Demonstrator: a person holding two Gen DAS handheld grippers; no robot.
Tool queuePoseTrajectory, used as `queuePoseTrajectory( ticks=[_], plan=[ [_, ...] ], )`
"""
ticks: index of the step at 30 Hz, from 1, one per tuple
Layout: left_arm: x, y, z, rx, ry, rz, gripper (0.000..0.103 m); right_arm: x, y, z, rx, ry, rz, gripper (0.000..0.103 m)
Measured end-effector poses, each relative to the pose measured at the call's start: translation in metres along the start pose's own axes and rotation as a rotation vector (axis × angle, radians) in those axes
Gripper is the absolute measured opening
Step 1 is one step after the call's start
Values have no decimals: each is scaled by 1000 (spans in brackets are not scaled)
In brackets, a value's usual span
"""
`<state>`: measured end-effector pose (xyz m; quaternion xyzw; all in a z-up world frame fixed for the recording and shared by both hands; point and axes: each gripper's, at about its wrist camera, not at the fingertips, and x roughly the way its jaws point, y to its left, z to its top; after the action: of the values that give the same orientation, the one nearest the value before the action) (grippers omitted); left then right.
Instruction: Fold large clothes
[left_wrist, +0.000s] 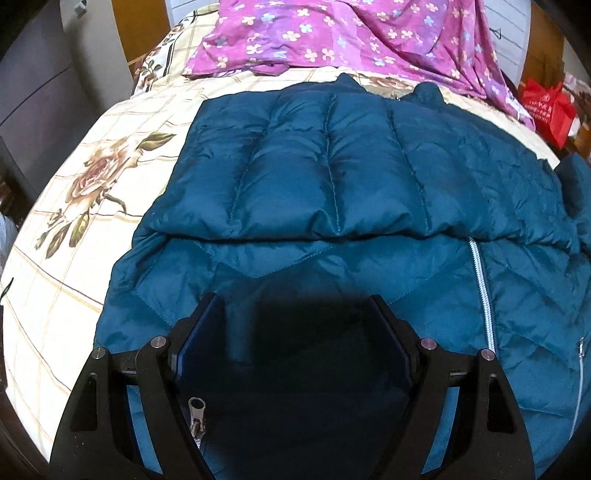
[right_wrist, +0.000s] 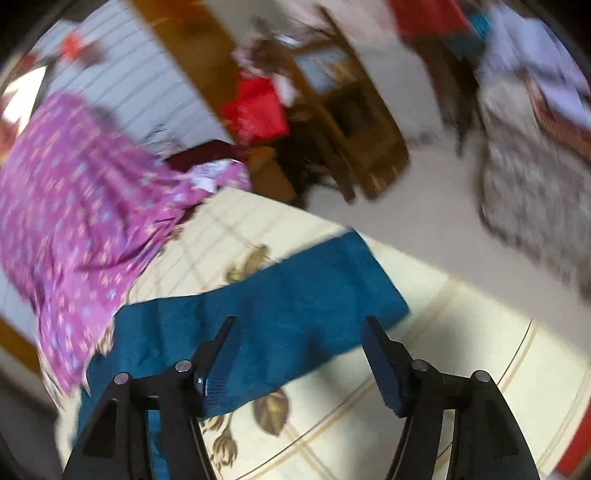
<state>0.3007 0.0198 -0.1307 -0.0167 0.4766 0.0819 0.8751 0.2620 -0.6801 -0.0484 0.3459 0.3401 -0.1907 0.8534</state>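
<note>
While the teal quilted down jacket (left_wrist: 332, 177) lies spread on the bed with the cream rose-print sheet (left_wrist: 92, 206), the left wrist view looks along it from the hem end. One puffy panel is already folded across the body, its edge running side to side just ahead of the left gripper (left_wrist: 295, 314). That gripper's jaws stand wide apart over the jacket's lower front with nothing between the pads; they cast a dark shadow on the cloth. A white zip (left_wrist: 480, 288) runs away from the camera on the right, and a metal zip pull (left_wrist: 195, 413) sits by the left finger. Beyond the collar a purple flowered cloth (left_wrist: 332, 33) is heaped at the head of the bed, with a red bag (left_wrist: 546, 110) off to the right.

Seen from the right wrist, the picture is smeared. The right gripper (right_wrist: 299, 325) hangs released, jaws parted and empty, above a long teal sleeve (right_wrist: 258, 314) that lies flat on the sheet. The sleeve's long axis crosses in front of the jaws from lower left to upper right, its cuff end far right. The right hand looks the nearer one, so I judge the sleeve is the next part to be folded inward across the body.
</note>
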Motion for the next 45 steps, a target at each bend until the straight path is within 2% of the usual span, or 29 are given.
queuePoseTrajectory(
  ticks=[3,6,10,13,16,20,22,24,25,27,31,36,41,45],
  plan=[
    [2,-1,0,6,-5,11,80,36,-23,0,123,127,21,64],
    [4,-3,0,15,-10,22,80,54,-39,-2,216,140,7,66],
    [4,-4,-1,25,-19,34,80,59,-52,8,317,35,75,70],
    [4,-5,-1,29,-23,39,80,67,-62,17,388,-31,148,82],
    [5,-6,-2,32,-25,44,80,78,-50,25,354,-62,151,97],
    [5,-7,-3,37,-29,51,80,94,-17,31,186,-63,99,98],
    [6,-7,-3,38,-31,52,80,102,-5,31,92,-60,35,82],
    [6,-8,-3,38,-30,51,80,106,-6,30,56,-61,-1,43],
    [6,-8,-3,37,-30,51,80,108,-9,30,57,-53,3,35],
    [6,-8,-3,38,-29,51,80,110,-14,29,41,-21,39,13],
    [5,-8,-3,34,-28,51,80,86,12,23,-88,-100,57,10],
    [1,-5,0,30,-42,69,80,37,75,0,-282,-160,93,9],
    [0,6,5,-5,-46,72,80,-4,154,-50,-446,-151,220,9],
    [-3,20,8,-44,-51,73,80,-28,223,-111,-560,-124,364,9]
  ],
)
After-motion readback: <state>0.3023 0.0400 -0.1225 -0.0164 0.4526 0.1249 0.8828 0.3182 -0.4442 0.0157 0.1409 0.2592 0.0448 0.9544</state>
